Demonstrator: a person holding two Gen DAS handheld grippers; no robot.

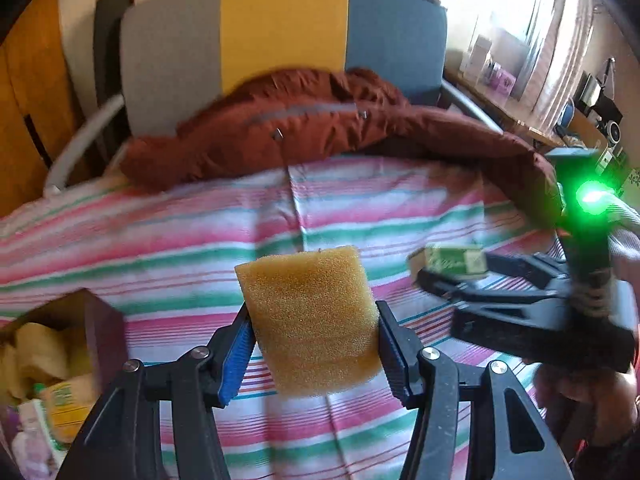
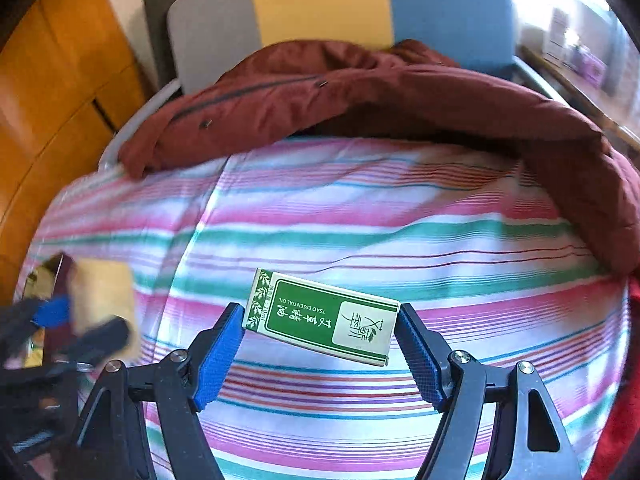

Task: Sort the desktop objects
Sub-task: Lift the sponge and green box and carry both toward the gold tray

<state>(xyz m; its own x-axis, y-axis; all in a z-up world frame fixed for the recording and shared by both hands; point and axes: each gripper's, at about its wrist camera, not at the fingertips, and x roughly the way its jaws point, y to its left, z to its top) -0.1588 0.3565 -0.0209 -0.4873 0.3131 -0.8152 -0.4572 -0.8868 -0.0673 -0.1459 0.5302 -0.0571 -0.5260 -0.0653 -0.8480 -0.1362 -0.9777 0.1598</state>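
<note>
My left gripper [image 1: 314, 332] is shut on a tan sponge block [image 1: 310, 320], held clear above the striped bedsheet [image 1: 200, 240]. In the right wrist view my right gripper [image 2: 320, 328] is shut on a green and white essential oil box [image 2: 324, 318], gripped by its two short ends and tilted. The right gripper [image 1: 448, 276] with its box [image 1: 452, 260] also shows at the right of the left wrist view, a green light glowing on its body. At the left edge of the right wrist view, blurred, are the left gripper [image 2: 90, 312] and sponge [image 2: 106, 292].
A dark cardboard box [image 1: 96, 320] at the lower left holds several packets and bottles. A rust-red jacket [image 1: 320, 128] lies across the far side of the bed, against a grey, yellow and blue headboard [image 1: 280, 24]. A cluttered wooden shelf [image 1: 540, 120] runs along the right.
</note>
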